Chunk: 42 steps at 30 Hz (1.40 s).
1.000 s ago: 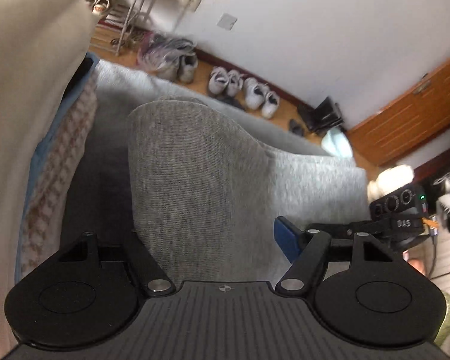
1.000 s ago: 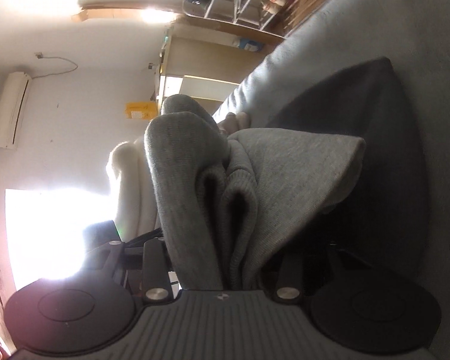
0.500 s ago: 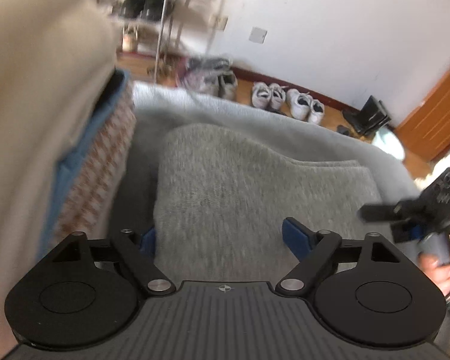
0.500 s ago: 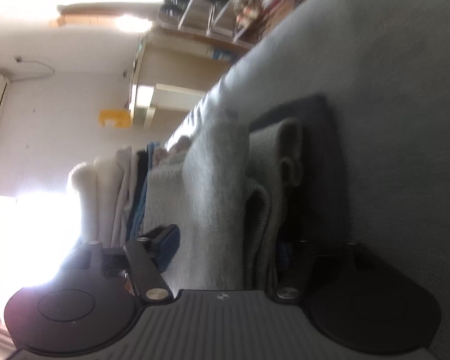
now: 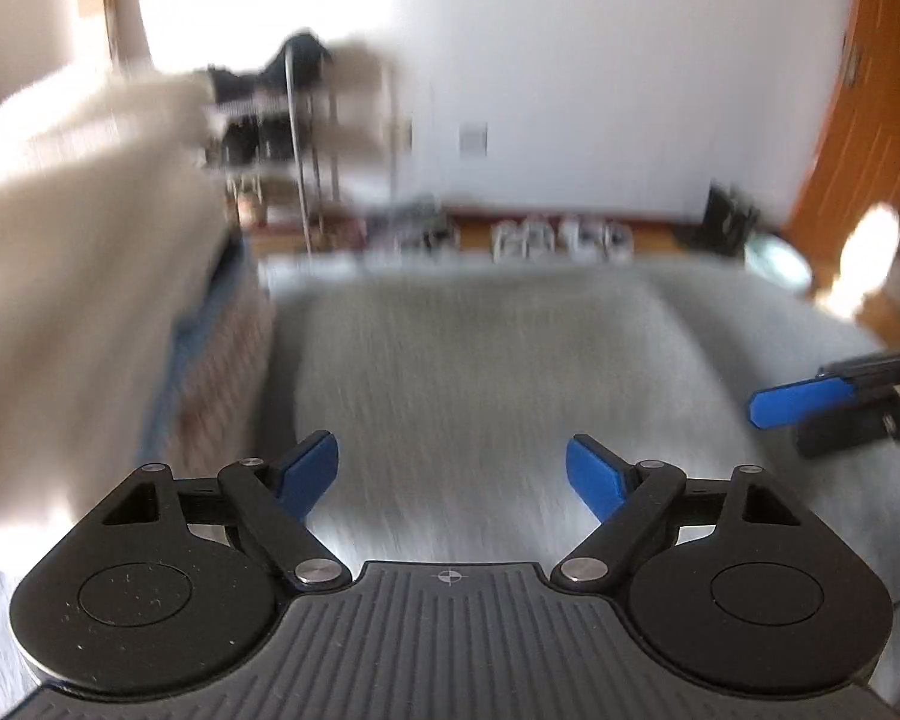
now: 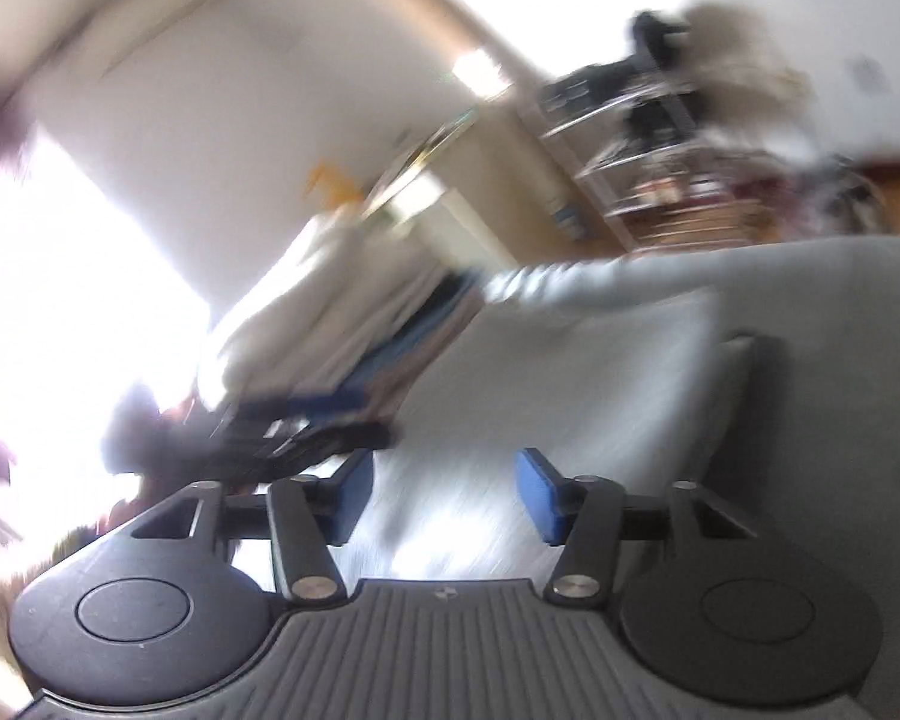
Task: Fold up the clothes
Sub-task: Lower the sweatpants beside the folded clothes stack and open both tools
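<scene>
Grey knit fills the middle of my left view: the sweater (image 5: 480, 384) lies folded and flat on the sofa (image 5: 810, 324), which is covered in a lighter grey cloth. My left gripper (image 5: 450, 474) hangs above the near part of the sweater with its blue pads wide apart, and no cloth is between them. At the left edge of the sofa I see a pile (image 5: 90, 312) of folded clothes, cream on top, with blue and a checked pattern under it, just beside the sweater. At the right edge of this view the right gripper (image 5: 804, 408) comes in sideways, one blue pad showing, near the right side of the sweater.

From the right wrist the picture is tilted and much blurred. The right gripper (image 6: 444, 495) has its pads about half apart; its jaws have just been closing, and nothing is between them. Below them I see the sweater (image 6: 570, 372), a pale grey slab on the sofa (image 6: 840, 300). The pile (image 6: 306, 324) stands beyond it at the left, and the dark shape before the pile is the left gripper (image 6: 306, 438).
</scene>
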Tool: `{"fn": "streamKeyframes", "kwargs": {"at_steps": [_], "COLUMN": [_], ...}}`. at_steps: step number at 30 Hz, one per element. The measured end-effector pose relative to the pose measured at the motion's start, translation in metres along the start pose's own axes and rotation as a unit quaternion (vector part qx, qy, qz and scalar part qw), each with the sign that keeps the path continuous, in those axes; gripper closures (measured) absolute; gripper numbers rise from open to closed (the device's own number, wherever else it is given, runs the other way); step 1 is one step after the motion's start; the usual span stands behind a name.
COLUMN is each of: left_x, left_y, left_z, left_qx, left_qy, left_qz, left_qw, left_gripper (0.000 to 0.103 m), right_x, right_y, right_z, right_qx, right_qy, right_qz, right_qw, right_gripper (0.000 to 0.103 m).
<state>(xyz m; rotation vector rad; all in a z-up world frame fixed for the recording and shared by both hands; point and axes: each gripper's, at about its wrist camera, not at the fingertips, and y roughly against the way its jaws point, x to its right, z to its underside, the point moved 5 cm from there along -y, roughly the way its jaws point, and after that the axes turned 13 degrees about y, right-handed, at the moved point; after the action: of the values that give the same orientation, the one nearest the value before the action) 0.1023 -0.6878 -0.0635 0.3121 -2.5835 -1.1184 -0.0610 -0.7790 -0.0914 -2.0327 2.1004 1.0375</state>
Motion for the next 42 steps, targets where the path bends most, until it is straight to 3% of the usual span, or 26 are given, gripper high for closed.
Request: {"fn": "streamKeyframes", "kwargs": {"at_steps": [4,9,12,15,18,21,23,25,28,30,33,38,40,42], "left_x": [-0.008,-0.008,-0.007,-0.006,-0.006,-0.007,-0.007,-0.007,-0.007,-0.006,-0.008,-0.016,-0.021,-0.023], "left_y": [-0.026,-0.031,-0.032,-0.033,-0.029,-0.028,-0.028,-0.027,-0.025,-0.025,-0.024,-0.025,-0.026,-0.026], "left_z": [0.025,0.024,0.019,0.025,0.032,0.031,0.033,0.035,0.038,0.039,0.041,0.044,0.043,0.042], "left_qx": [-0.018,-0.010,-0.007,-0.006,-0.001,0.004,0.004,0.007,0.015,0.021,0.028,0.030,0.027,0.024], "left_qy": [-0.020,-0.018,-0.010,-0.014,-0.018,-0.012,-0.011,-0.007,0.001,0.001,0.001,0.005,0.017,0.019], "left_qz": [-0.029,-0.028,-0.023,-0.026,-0.029,-0.020,-0.024,-0.024,-0.023,-0.022,-0.017,-0.002,0.010,0.019], "left_qw": [0.9992,0.9994,0.9997,0.9996,0.9994,0.9997,0.9996,0.9997,0.9996,0.9995,0.9995,0.9995,0.9994,0.9994], "left_gripper": [0.019,0.018,0.019,0.018,0.017,0.017,0.016,0.016,0.016,0.016,0.016,0.016,0.016,0.014], "right_x": [-0.008,-0.029,-0.030,-0.006,0.036,0.077,0.079,0.066,0.037,0.020,0.006,0.024,0.034,0.034], "right_y": [-0.034,-0.039,-0.019,-0.019,-0.041,-0.069,-0.071,-0.065,-0.076,-0.101,-0.152,-0.233,-0.246,-0.232], "right_z": [0.035,0.038,0.018,-0.007,-0.015,-0.007,-0.013,-0.027,-0.053,-0.070,-0.086,-0.071,-0.071,-0.076], "right_qx": [-0.084,-0.104,-0.060,-0.011,-0.006,-0.036,-0.045,-0.037,-0.024,-0.033,-0.060,-0.142,-0.142,-0.123], "right_qy": [0.064,0.147,0.159,0.146,0.114,0.092,0.086,0.095,0.097,0.109,0.126,0.153,0.138,0.125], "right_qz": [0.073,0.111,0.120,0.163,0.200,0.228,0.238,0.244,0.173,0.129,0.099,0.152,0.160,0.174], "right_qw": [0.992,0.977,0.978,0.976,0.973,0.969,0.966,0.964,0.980,0.985,0.985,0.966,0.967,0.969], "right_gripper": [0.067,0.067,0.067,0.067,0.066,0.068,0.068,0.068,0.068,0.068,0.068,0.071,0.071,0.072]}}
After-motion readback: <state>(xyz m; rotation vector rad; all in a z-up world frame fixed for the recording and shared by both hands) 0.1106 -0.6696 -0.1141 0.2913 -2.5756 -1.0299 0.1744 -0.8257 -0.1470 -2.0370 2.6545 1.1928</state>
